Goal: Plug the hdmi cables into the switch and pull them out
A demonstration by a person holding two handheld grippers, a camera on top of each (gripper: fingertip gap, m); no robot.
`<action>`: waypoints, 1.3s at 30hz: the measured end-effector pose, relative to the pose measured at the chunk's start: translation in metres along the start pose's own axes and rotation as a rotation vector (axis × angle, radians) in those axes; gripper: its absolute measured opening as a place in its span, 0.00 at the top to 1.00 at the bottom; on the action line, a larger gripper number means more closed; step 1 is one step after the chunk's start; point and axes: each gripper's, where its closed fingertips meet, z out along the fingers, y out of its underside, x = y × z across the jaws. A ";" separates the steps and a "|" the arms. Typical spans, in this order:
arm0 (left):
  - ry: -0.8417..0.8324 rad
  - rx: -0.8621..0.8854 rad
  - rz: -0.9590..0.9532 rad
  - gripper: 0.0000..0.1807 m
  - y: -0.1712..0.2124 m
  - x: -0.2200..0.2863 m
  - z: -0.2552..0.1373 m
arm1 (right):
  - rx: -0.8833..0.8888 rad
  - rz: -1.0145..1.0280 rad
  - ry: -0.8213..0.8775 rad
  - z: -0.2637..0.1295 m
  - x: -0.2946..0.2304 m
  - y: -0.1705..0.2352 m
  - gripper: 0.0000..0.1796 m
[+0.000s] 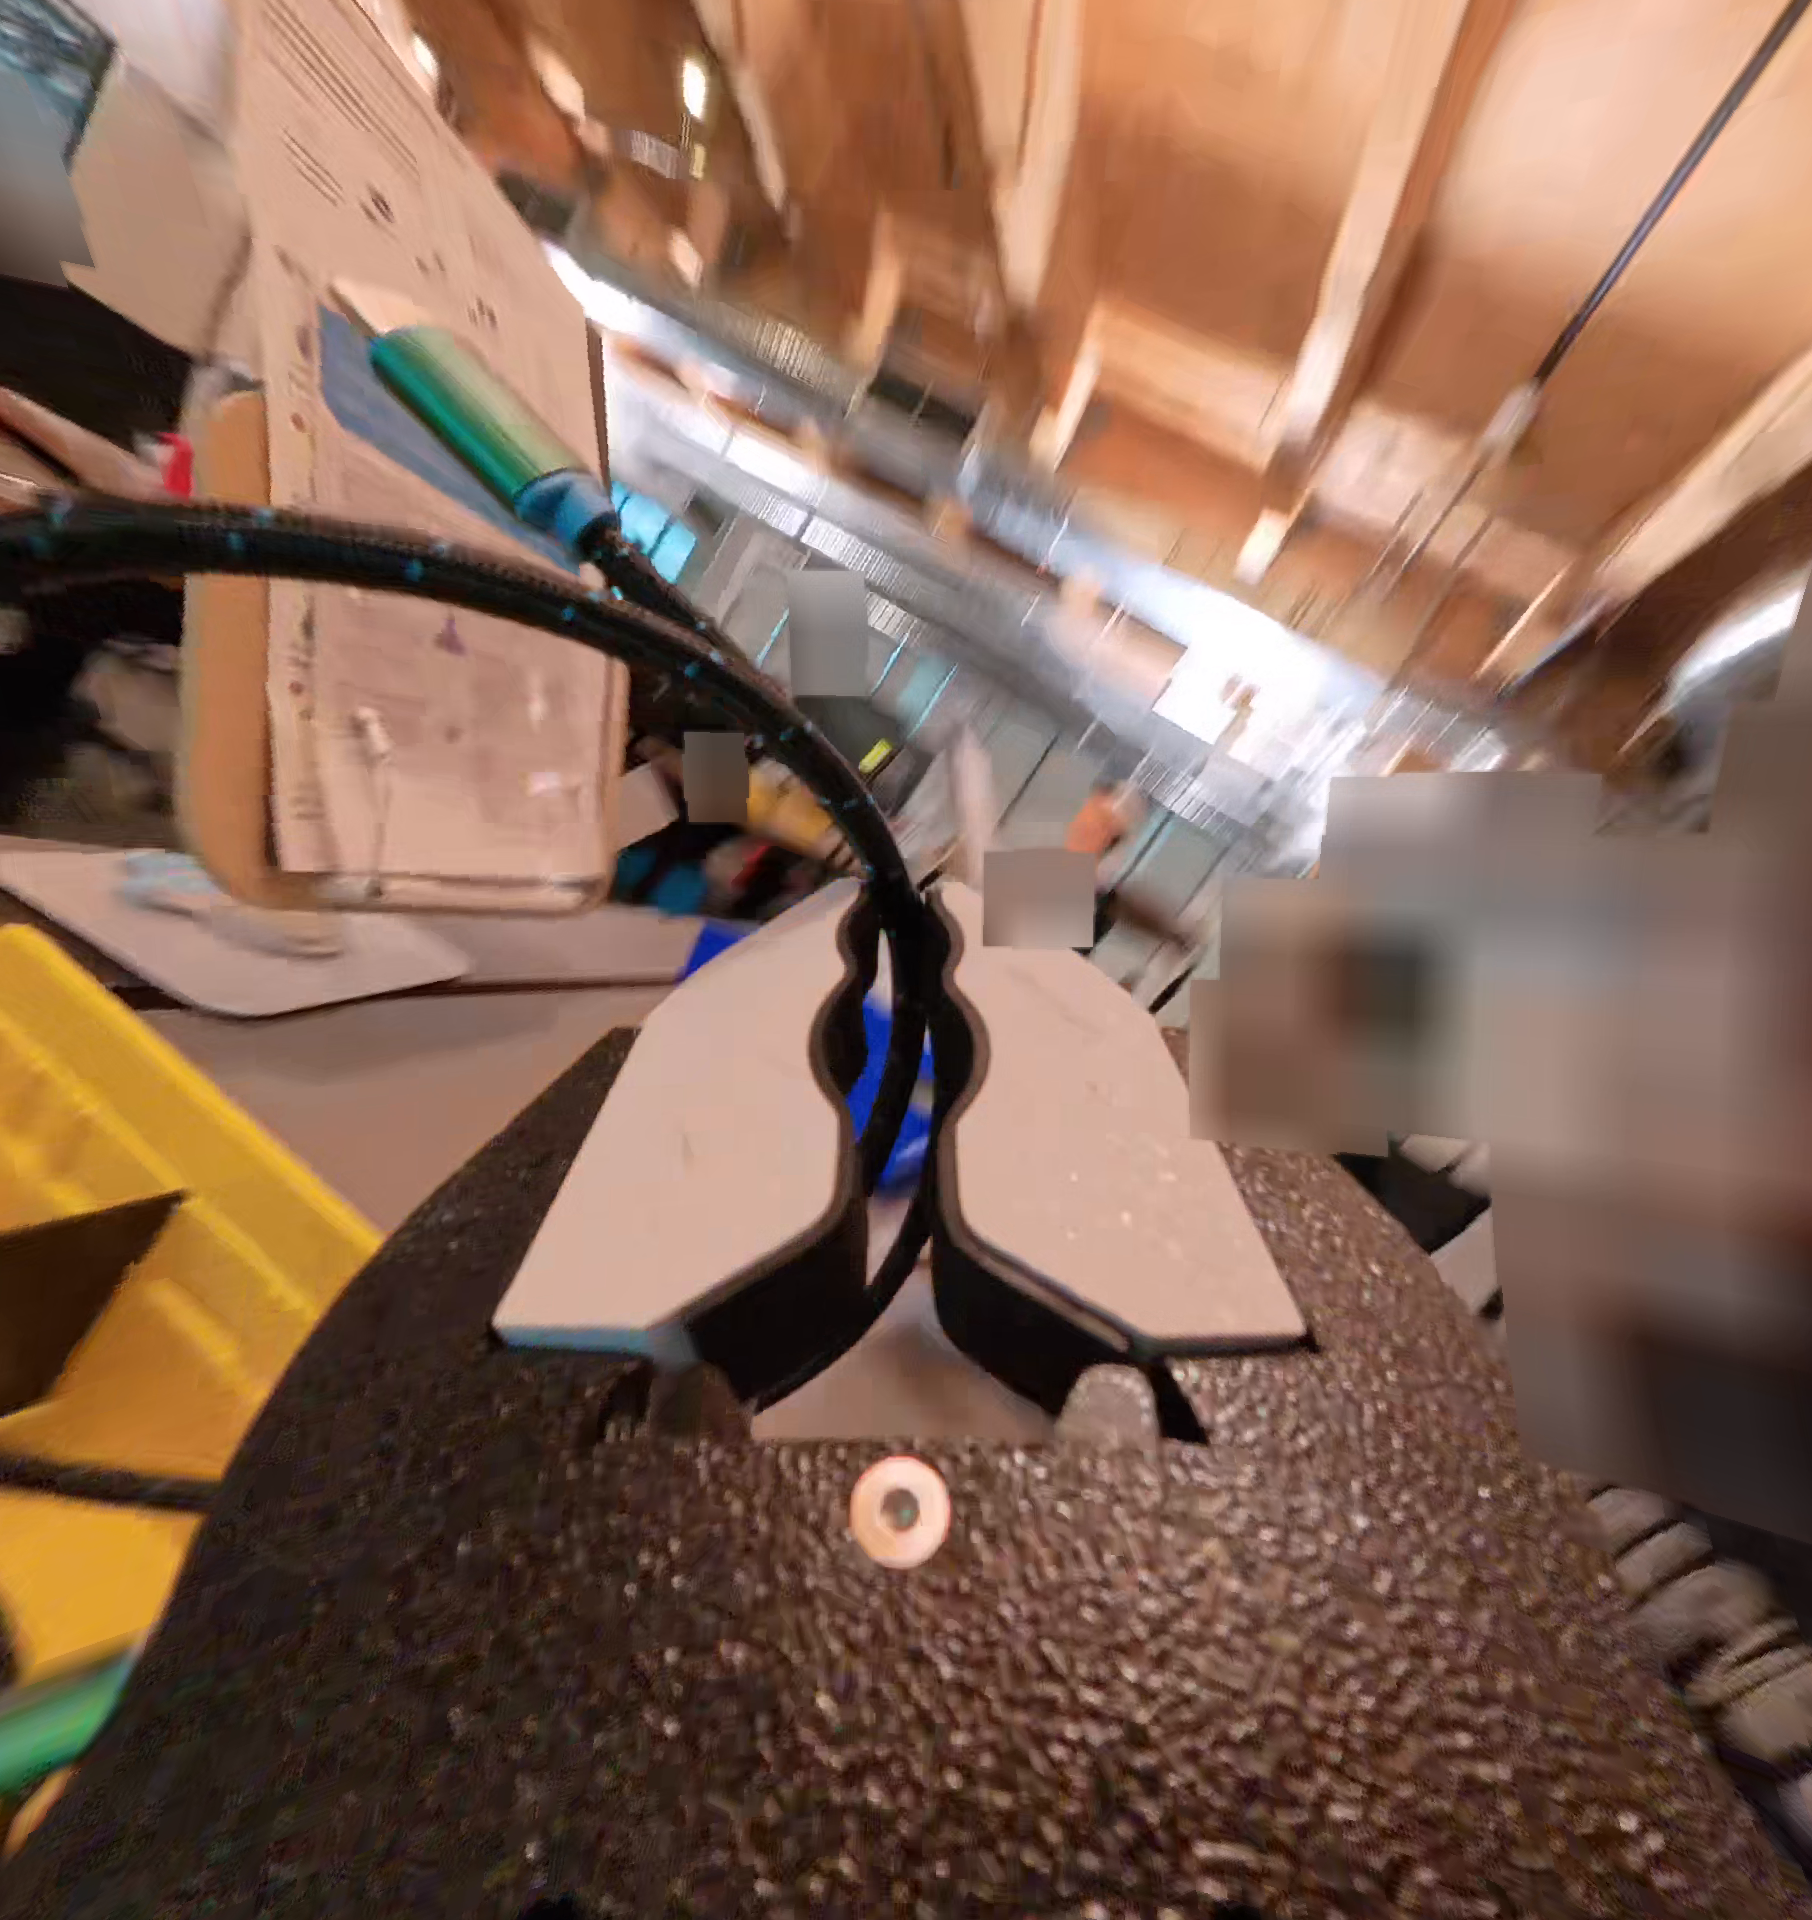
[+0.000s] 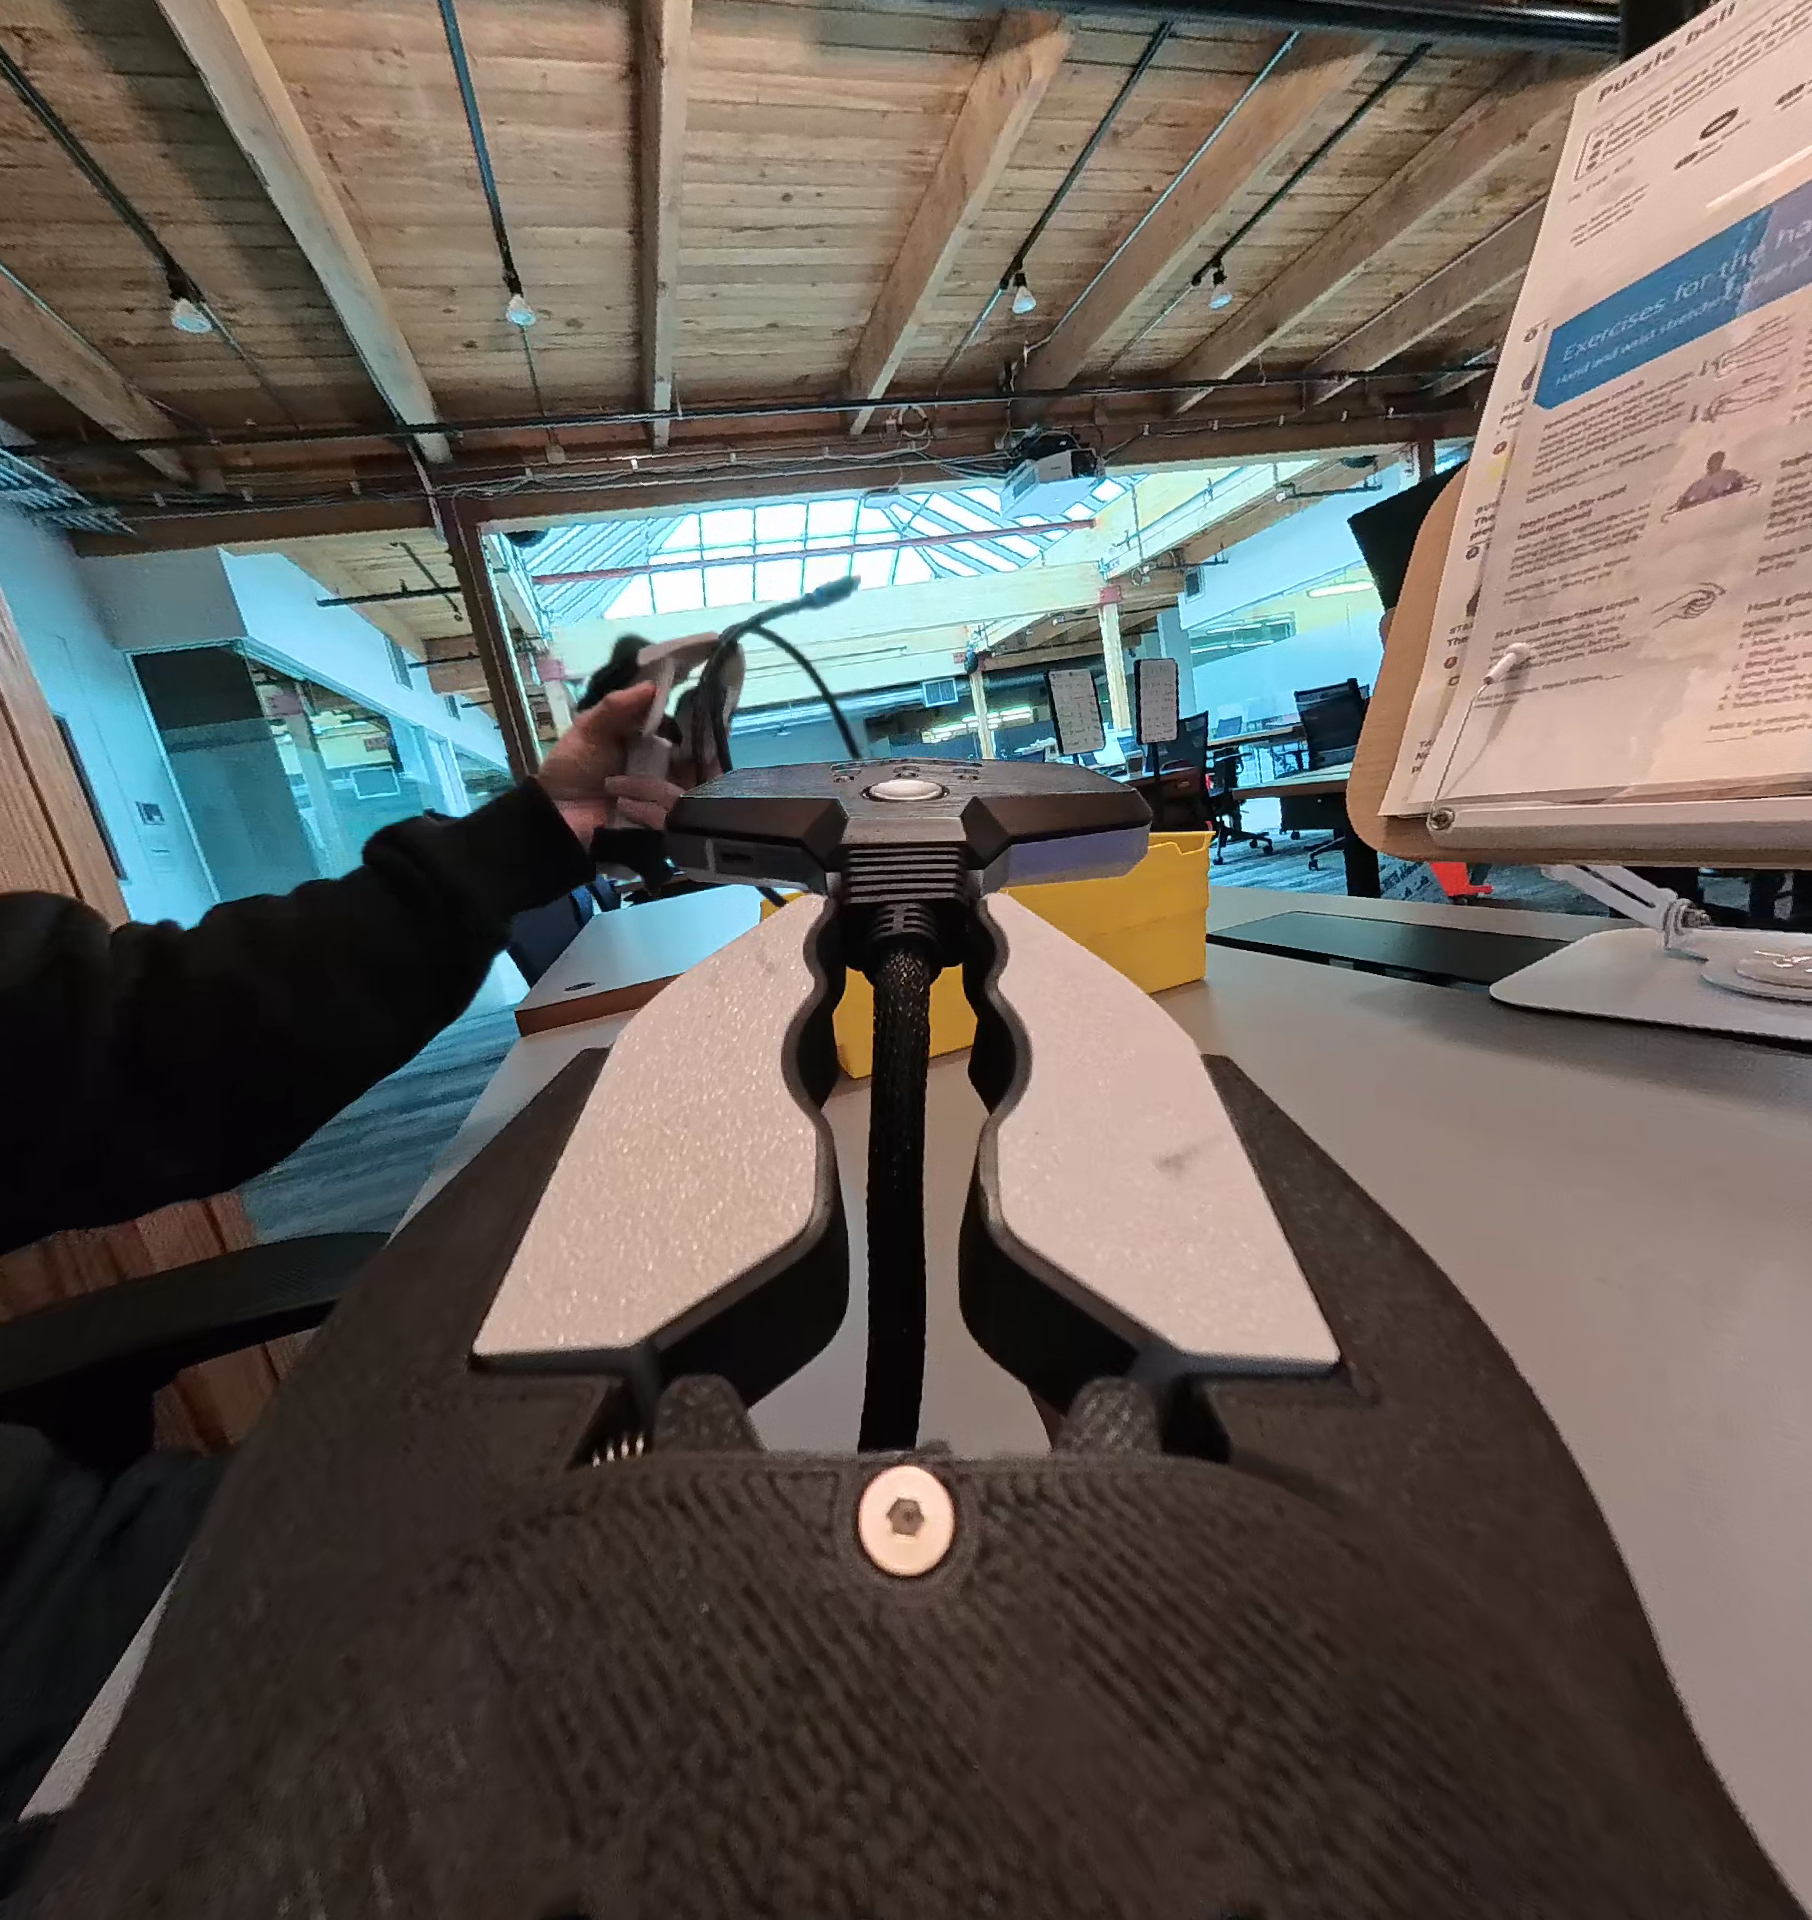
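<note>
The switch [image 2: 907, 821], a flat black box with a round button on top, is hanging in the air in front of the right claw [image 2: 902, 940], held only by its own thick braided lead [image 2: 897, 1164]. The right claw is pinching the ribbed collar where that lead is joining the box, so the box is cantilevering off a narrow grip above the grey tabletop [image 2: 1453, 1195].

The left claw [image 1: 897, 914] is closing on a black braided hdmi cable [image 1: 673, 644] some way down from its green metal plug [image 1: 476, 426]. The plug is pointing up and away, well apart from the switch.

Judging from this, several things could be going wrong. With the grip sitting far back on the cable, the plug is free to wobble and twist, so it may be meeting a port crooked or upside down. Any push against the box may be swinging it on its lead, since nothing is bracing it. The left wrist view is also heavily smeared, which suggests fast motion and poor aim.

Counted: one switch, two claws, one cable in hand with one green plug up high, and a second green plug [image 1: 29, 1730] lying at the lower left over the yellow bin [image 1: 81, 1101]. One slot is showing on the switch's near-left face; other ports I cannot tell. One document stand [image 2: 1671, 499] is standing to the right.
</note>
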 end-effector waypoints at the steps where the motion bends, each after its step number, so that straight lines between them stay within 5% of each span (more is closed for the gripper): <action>1: 0.041 0.086 -0.104 0.96 -0.012 -0.007 -0.011 | -0.002 0.000 -0.002 0.000 0.000 0.000 0.88; 5: 0.050 0.233 -0.286 0.97 -0.022 -0.038 -0.045 | -0.012 -0.005 -0.007 0.001 -0.002 0.002 0.88; 16: 0.250 -0.239 0.074 0.96 0.022 0.042 -0.002 | -0.026 -0.010 -0.002 0.002 -0.001 0.005 0.88; 22: -0.378 -0.509 0.152 0.97 0.037 -0.054 -0.008 | -0.027 -0.009 -0.004 0.002 -0.002 0.006 0.88; 28: -0.549 -0.612 0.257 0.97 0.039 -0.076 -0.012 | -0.024 -0.009 -0.002 0.002 -0.001 0.005 0.88; 34: -0.261 -0.671 0.448 0.97 0.053 -0.011 0.021 | -0.016 -0.010 0.000 0.001 -0.001 0.003 0.88; 39: -0.056 -1.011 0.816 0.97 0.125 0.045 0.040 | 0.030 -0.017 0.036 -0.005 0.005 -0.006 0.88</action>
